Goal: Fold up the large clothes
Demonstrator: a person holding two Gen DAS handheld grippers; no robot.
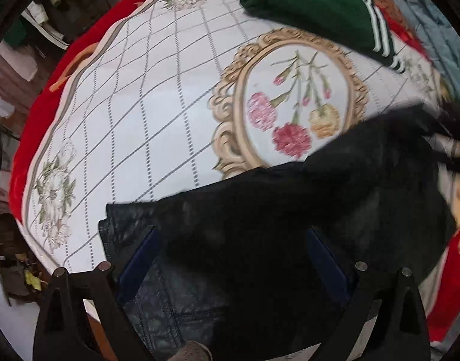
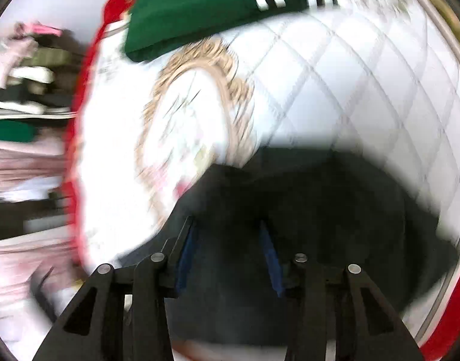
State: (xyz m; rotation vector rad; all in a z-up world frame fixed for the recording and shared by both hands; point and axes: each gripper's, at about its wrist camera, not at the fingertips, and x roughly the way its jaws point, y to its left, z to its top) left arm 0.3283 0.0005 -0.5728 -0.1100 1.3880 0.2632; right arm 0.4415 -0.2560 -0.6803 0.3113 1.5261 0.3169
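A black garment (image 1: 290, 210) with stitched, denim-like seams lies bunched on the white flowered quilt (image 1: 139, 105) near the bed's front edge. My left gripper (image 1: 231, 230) points down over it, its blue-padded fingers (image 1: 139, 255) wide apart and open, with the cloth lying under them. In the blurred right wrist view the same black garment (image 2: 335, 204) spreads under my right gripper (image 2: 227, 221). Its blue pads (image 2: 185, 255) stand partly apart and I see no cloth pinched between them.
A folded green garment (image 1: 305, 3) with white stripes rests at the quilt's far side, also seen as the green garment (image 2: 194, 9). The quilt has a red border (image 1: 34, 120). Piled clothes (image 2: 19, 90) lie beyond the bed. A shoe (image 1: 194, 352) shows below the front edge.
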